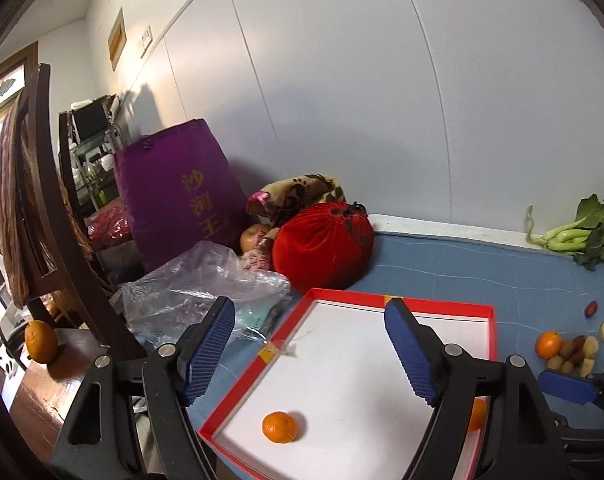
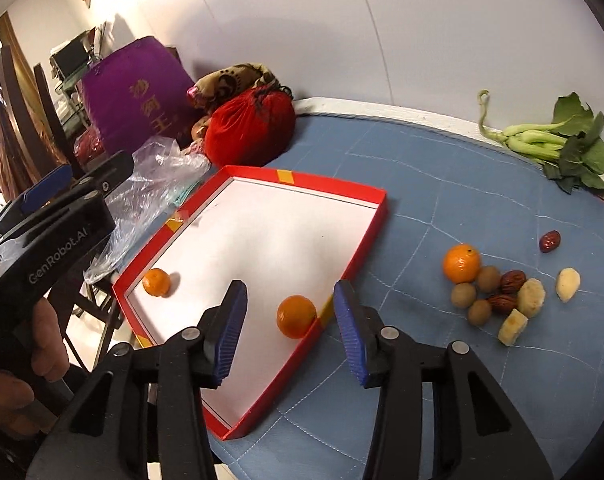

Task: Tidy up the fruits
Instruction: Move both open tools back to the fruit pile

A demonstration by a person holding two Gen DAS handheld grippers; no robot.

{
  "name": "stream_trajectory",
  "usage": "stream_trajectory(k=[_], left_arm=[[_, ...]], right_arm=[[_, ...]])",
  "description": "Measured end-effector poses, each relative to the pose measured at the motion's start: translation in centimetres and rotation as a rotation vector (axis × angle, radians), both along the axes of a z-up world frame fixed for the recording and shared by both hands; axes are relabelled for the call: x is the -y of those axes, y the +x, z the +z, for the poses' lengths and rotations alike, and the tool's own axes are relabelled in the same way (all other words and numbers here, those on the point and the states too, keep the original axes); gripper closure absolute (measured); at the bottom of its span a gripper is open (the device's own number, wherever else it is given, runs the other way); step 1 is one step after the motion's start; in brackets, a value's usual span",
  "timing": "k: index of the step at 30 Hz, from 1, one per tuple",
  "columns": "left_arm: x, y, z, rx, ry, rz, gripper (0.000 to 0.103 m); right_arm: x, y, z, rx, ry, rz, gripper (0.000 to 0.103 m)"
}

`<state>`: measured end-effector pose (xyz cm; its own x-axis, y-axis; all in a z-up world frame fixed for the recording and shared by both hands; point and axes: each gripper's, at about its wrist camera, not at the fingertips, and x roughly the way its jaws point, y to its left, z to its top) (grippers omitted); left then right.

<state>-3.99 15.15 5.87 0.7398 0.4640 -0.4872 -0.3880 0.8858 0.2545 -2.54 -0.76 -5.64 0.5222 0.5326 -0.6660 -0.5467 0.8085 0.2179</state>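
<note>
A red-rimmed box (image 2: 376, 216) with a white floor lies on the blue table mat; it also shows in the left wrist view (image 1: 442, 308). Two mandarins lie in it: one near the left rim (image 2: 156, 282) (image 1: 279, 427), one by the right rim (image 2: 295, 316). My right gripper (image 2: 289, 326) is open and empty, hovering above that second mandarin. My left gripper (image 1: 312, 350) is open and empty over the box's left part. Right of the box lie a third mandarin (image 2: 461, 263) (image 1: 548, 344), longans (image 2: 464, 295), red dates (image 2: 513, 281) and pale banana pieces (image 2: 531, 297).
A red cloth pouch (image 2: 249, 128), a purple bag (image 2: 135, 92) and a clear plastic bag (image 2: 153, 184) crowd the back left. Bok choy (image 2: 558, 140) lies at the back right. A lone date (image 2: 550, 241) lies apart. An orange (image 1: 41, 341) sits on a wooden chair.
</note>
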Motion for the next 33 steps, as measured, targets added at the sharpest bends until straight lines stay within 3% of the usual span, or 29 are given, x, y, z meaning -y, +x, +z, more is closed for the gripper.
stream_trajectory(k=[8,12,17,20,23,28,33], left_arm=[[1.4,0.4,0.1,0.001,-0.01,-0.033,0.024],[2.2,1.2,-0.7,-0.039,-0.009,-0.062,0.021],[5.7,3.3,-4.7,-0.263,-0.006,-0.249,0.021],[8.0,3.9,-6.8,-0.372,-0.039,-0.351,0.021],[10.1,3.9,-7.4,-0.391,-0.04,-0.419,0.021],[12.1,5.5,-8.3,-0.453,-0.117,-0.476,0.021],[13.6,8.4,-9.2,-0.48,-0.049,-0.481,0.021]], right_arm=[[1.2,-0.3,0.4,0.012,0.001,-0.019,0.059],[2.2,-0.2,0.6,0.026,-0.01,-0.04,0.059],[7.1,1.5,1.6,0.03,0.006,-0.187,0.059],[13.1,4.2,1.9,-0.075,0.073,-0.375,0.059],[17.6,6.1,0.9,-0.2,0.119,-0.504,0.059],[18.6,7.6,-1.5,-0.368,0.17,-0.508,0.059],[18.1,9.0,-3.0,-0.408,0.155,-0.534,0.059]])
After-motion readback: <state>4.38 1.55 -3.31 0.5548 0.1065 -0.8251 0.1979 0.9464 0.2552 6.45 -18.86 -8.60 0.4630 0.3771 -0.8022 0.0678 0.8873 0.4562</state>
